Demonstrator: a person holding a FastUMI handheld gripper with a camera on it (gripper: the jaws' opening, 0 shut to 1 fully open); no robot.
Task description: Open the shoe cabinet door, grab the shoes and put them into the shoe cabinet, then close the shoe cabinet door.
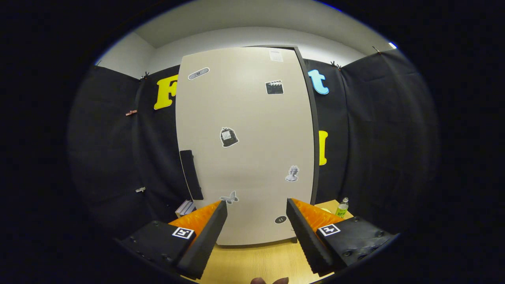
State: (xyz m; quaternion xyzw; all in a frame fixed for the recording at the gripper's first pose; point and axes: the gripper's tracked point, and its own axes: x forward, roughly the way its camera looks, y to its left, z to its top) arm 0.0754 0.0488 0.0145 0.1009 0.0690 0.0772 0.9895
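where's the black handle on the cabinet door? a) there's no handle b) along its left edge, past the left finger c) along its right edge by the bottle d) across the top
b: the black handle runs upright along the left edge of the shut cabinet door, beyond the left finger of the open gripper, which holds nothing.

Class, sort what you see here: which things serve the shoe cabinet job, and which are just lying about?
For the job: shoe cabinet door, shut; its black handle; the gripper, open, facing the door.

Lying about: green-labelled bottle and books on the wooden table; stickers on the door.
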